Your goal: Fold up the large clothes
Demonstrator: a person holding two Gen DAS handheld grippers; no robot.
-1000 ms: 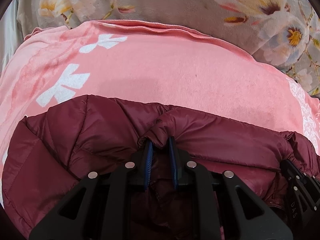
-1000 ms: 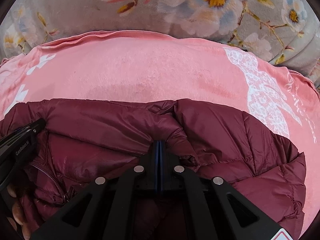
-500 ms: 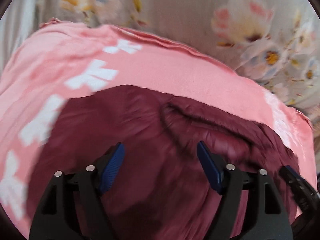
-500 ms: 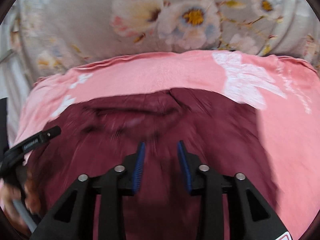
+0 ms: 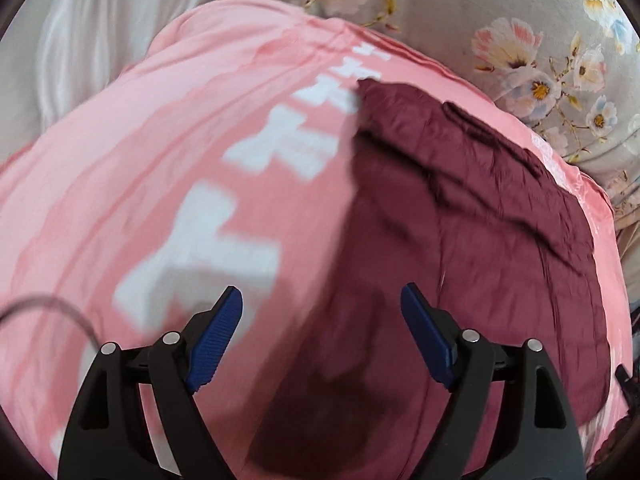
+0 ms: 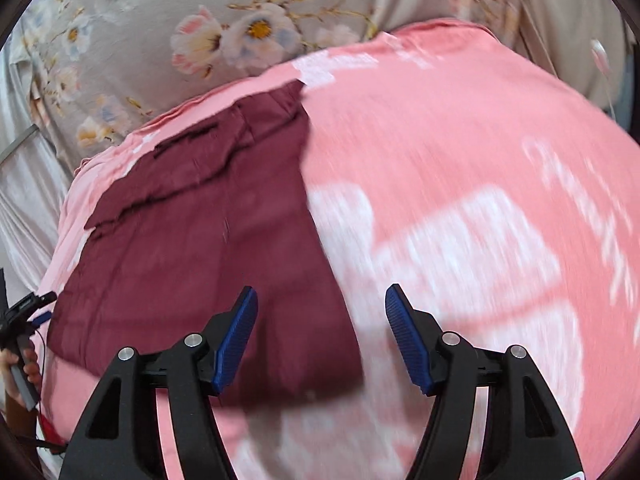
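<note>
At the far left of the left wrist view the pink blanket (image 5: 168, 168) with its white bow print covers the bed, probably spread there as a clean, soft place to fold on, and the floral sheet (image 5: 532, 40) shows beyond it. The left gripper (image 5: 322, 336) hangs over the blanket with its jaws well apart and opening, nothing between them; it looks lifted clear so the garment can settle. To its right the maroon puffer jacket (image 5: 472, 220) lies flat on the blanket as a compact block, a seam of layers near its far edge suggesting one part is already folded over. In the right wrist view the same jacket (image 6: 200, 240) sits left of centre, and the right gripper (image 6: 322, 340) hovers over its near right corner, jaws apart and opening, empty. A second ago both pairs of jaws pinched the jacket's puffy edge; half a second ago they had let go above it, and now both grippers have drawn apart sideways, leaving the jacket lying untouched.
</note>
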